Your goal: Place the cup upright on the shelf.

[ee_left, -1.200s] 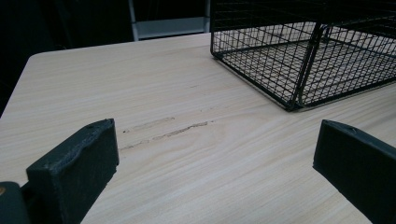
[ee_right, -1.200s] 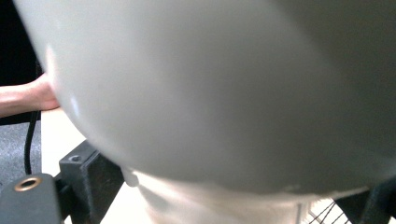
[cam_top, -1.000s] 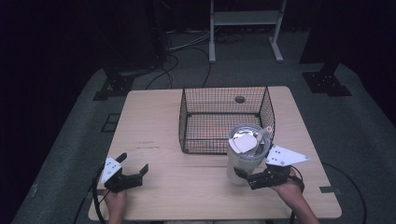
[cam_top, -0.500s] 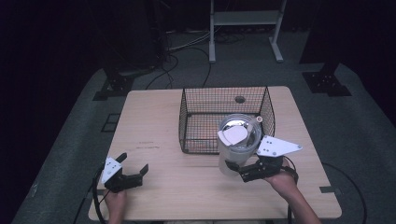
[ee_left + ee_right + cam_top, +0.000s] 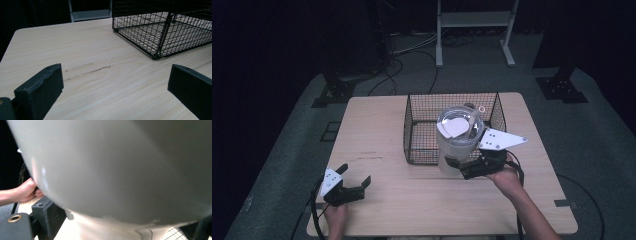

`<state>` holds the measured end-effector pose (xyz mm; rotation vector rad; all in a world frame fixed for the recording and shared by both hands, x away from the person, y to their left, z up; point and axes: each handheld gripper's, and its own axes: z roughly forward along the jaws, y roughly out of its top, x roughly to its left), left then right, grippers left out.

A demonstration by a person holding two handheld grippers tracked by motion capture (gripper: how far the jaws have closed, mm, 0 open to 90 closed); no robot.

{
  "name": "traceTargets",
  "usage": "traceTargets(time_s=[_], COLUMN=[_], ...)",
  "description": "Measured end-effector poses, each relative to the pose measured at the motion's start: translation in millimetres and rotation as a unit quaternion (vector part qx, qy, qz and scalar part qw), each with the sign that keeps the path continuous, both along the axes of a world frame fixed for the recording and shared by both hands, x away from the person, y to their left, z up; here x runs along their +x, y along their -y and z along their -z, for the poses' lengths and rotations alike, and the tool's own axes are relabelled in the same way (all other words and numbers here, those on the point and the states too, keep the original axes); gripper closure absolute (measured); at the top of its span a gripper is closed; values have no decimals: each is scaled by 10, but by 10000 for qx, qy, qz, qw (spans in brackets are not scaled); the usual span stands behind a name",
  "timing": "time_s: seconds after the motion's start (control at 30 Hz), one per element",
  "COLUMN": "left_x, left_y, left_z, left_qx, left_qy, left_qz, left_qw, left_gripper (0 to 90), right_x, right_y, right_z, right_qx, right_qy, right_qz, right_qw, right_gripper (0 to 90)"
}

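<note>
High view: right gripper [image 5: 458, 166] clamps a lidded jar [image 5: 458, 142] low over the wire basket [image 5: 422, 140]'s rim; top-heavy, it may tip or snag. Left gripper [image 5: 353, 186] rests open.

— What are we working on here?

— We have a pale wooden table [image 5: 377, 125] with rounded corners, its grain running side to side. It stands on a grey floor [image 5: 287, 150].

— And what do we see resting on it?

— A black wire basket [image 5: 422, 130] sits on the far half, a little right of the middle. In the left gripper view its near corner [image 5: 156, 56] meets the wood squarely.

— Any marks on the top?

— We see a couple of faint dark streaks [image 5: 96, 71] on the bare wood, between the basket and the near left edge. A small dark tab [image 5: 562, 203] lies at the right edge.
</note>
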<state>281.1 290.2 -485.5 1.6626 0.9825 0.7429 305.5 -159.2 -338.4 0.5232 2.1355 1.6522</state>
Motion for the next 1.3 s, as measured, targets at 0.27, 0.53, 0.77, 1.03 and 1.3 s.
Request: traceTargets(time_s=[0.27,0.53,0.77,1.03,1.3], left_x=[2,2,2,-1,-1], left_y=[-3,-4,-8,-10,-12], left_z=[1,3,3,2,2], left_qx=[-18,-30,-61,-56,-64], left_qy=[12,18,29,25,31], left_qz=[10,13,11,14,23], left_qw=[10000,10000,10000,10000,10000], left_gripper=[0,0,0,0,0], right_x=[145,318,472,653,832], right_y=[-94,-151,-181,-242,-287], right_z=[-63,-121,-168,-200,-205], right_qx=[34,35,114,64,71], right_qy=[11,18,-25,-10,-111], right_qz=[82,165,240,334,405], right_qw=[10000,9999,9996,9994,9991], right_gripper=[89,89,89,89,89])
